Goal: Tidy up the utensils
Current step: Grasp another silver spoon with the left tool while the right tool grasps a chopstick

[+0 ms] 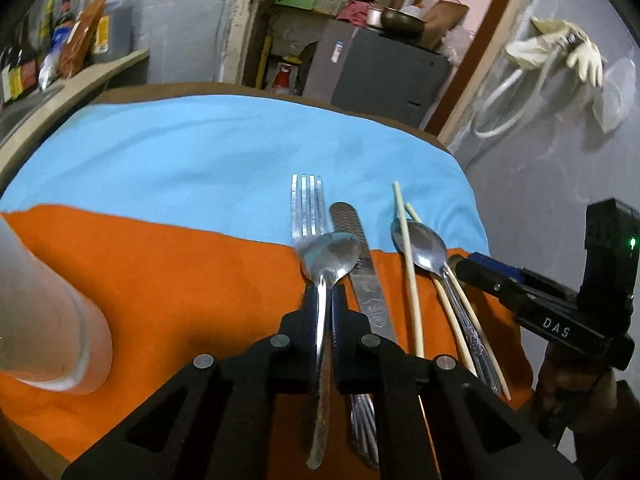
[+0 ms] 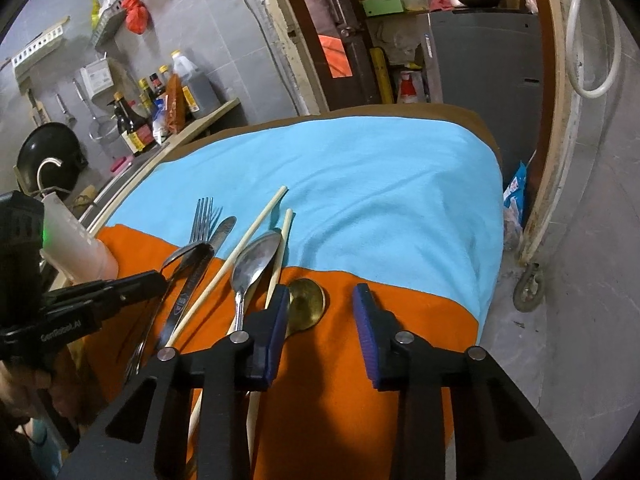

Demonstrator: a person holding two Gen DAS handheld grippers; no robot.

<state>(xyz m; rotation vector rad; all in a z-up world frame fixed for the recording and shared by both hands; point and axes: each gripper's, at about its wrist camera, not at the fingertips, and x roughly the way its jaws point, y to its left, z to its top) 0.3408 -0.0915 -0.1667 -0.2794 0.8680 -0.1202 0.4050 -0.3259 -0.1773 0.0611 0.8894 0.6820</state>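
My left gripper [image 1: 324, 292] is shut on the handle of a steel spoon [image 1: 330, 256] and holds it over the orange cloth [image 1: 180, 288]. Under it lie a fork [image 1: 306, 204] and a table knife [image 1: 362, 264]. To the right lie a second steel spoon [image 1: 424, 246] and two chopsticks [image 1: 408, 256]. My right gripper [image 2: 322, 308] is open and empty over the orange cloth [image 2: 344, 380]; its left finger [image 2: 276, 328] partly covers a brass spoon [image 2: 306, 304]. The right wrist view also shows the held spoon [image 2: 188, 256], second spoon [image 2: 256, 260], fork [image 2: 202, 216], knife [image 2: 192, 280] and chopsticks [image 2: 236, 260].
A pale cup [image 1: 52, 320] lies on its side at the left of the orange cloth. A blue cloth [image 1: 224, 152] covers the far half of the table. Sauce bottles [image 2: 160, 108] stand on a counter at the left. A grey cabinet [image 1: 384, 68] stands behind the table.
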